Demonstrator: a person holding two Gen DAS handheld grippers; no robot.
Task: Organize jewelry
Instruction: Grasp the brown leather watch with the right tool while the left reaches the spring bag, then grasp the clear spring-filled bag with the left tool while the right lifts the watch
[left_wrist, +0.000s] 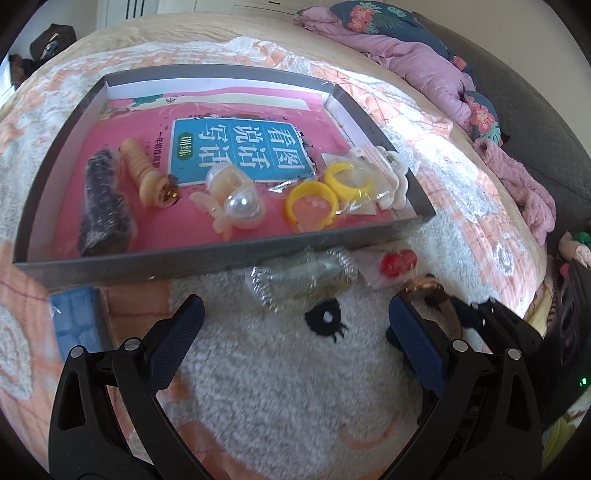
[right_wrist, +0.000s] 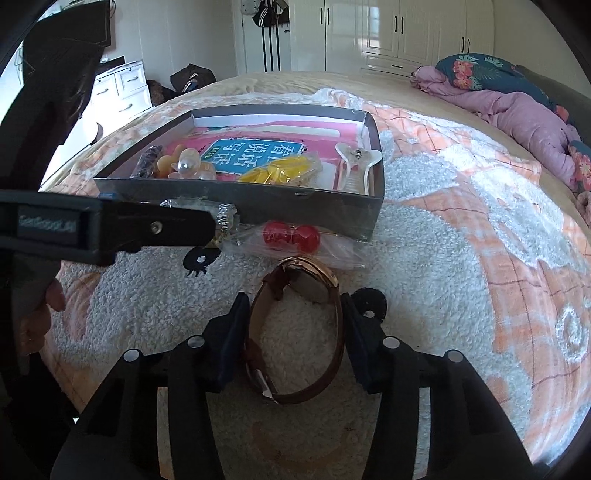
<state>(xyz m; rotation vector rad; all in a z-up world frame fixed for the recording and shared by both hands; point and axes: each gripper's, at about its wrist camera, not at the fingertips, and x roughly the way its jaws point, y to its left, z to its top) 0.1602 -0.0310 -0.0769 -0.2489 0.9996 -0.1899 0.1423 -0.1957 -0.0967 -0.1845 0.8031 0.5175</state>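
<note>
Right wrist: right gripper (right_wrist: 293, 314) fingers straddle watch (right_wrist: 314, 295).

A: Identify the location type.
B: Domestic bedroom. The work surface is a bed (right_wrist: 424, 122) covered by a fleece blanket (right_wrist: 461, 236) in orange and white.
A: Supporting evidence?
B: A crumpled purple quilt (right_wrist: 517, 107) with floral lining lies on the bed's far side. White built-in wardrobes (right_wrist: 399, 33) line the back wall; a white drawer unit (right_wrist: 125, 88) stands left.
</note>
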